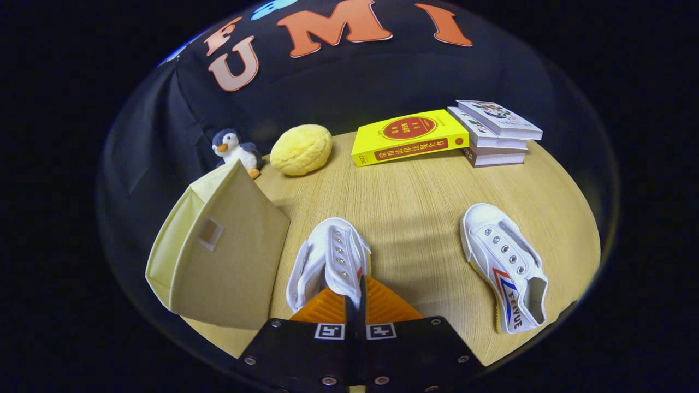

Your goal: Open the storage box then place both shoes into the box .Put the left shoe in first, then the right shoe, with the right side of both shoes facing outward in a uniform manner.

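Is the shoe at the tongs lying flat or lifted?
Lifted and tilted: the near shoe hangs pinched in the shut tongs, sole off the table.

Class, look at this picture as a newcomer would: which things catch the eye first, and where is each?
A white shoe is pinched between the gripper fingers, beside the cream storage box. A second white shoe lies apart on the wooden table. Beyond them lies a bright yellow book.

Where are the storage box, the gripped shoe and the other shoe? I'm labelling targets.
storage box [229, 262]: gripper view, front wall.
gripped shoe [336, 251]: gripper view, laced upper.
other shoe [505, 259]: gripper view, eyelet row.
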